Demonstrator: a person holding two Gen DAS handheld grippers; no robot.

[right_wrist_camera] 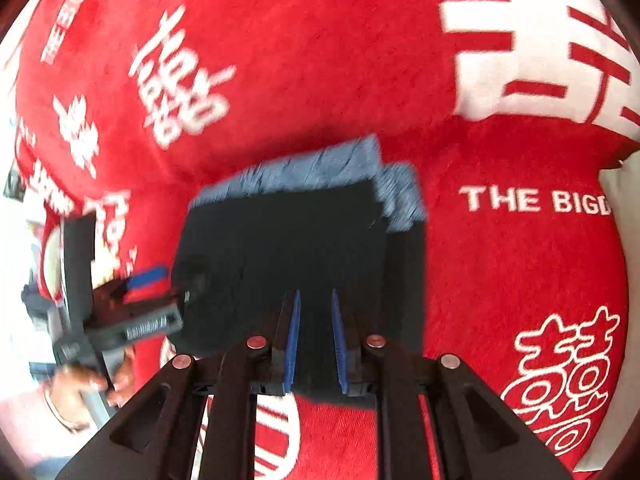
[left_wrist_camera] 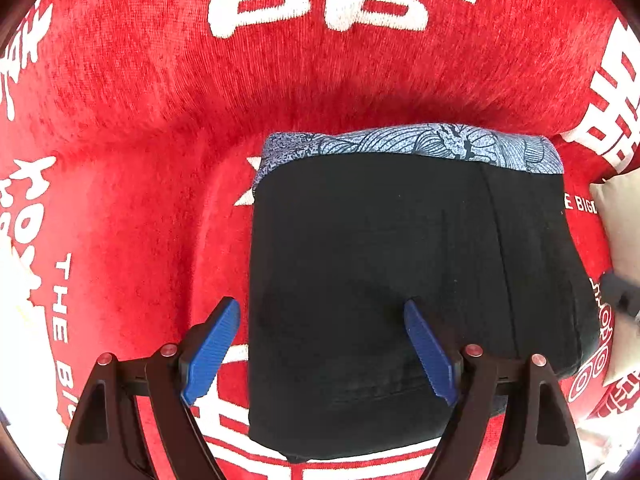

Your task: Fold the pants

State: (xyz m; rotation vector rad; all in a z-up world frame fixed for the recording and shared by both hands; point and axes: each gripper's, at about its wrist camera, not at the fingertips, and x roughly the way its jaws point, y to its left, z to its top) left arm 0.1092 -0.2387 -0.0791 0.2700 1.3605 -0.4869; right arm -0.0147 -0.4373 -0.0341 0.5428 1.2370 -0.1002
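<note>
**Nearly done: pants folded small on the red blanket, both grippers above them**

Plainly, the left gripper (left_wrist_camera: 322, 350) has its jaws spread wide with nothing pressed between them. One blue pad sits over the red blanket (left_wrist_camera: 140, 120) just off the left edge of the pants (left_wrist_camera: 380, 280), the other over the black cloth, so the jaws straddle that edge rather than hold it. That stance suits either a fresh grip on the edge or a press to flatten the fold; which one I cannot tell.

The right gripper (right_wrist_camera: 314, 336) has its jaws nearly together, a narrow gap left between the pads. Through the gap only dark cloth shows, and I cannot tell whether the pads pinch a layer or merely hover above it. The right wrist view is blurred, which fits a hand in motion.

The pants lie as a compact black rectangle in the middle of the blanket, with a blue patterned lining or waistband showing along the far edge. The stacked layers and square outline suggest that the main folds are made, and what remains is likely tidying.

In the right wrist view, the left gripper appears at the pants' left side, held by the person's hand (right_wrist_camera: 86, 384). A pale cushion (left_wrist_camera: 624, 220) lies at the blanket's right edge, apart from the pants.
</note>
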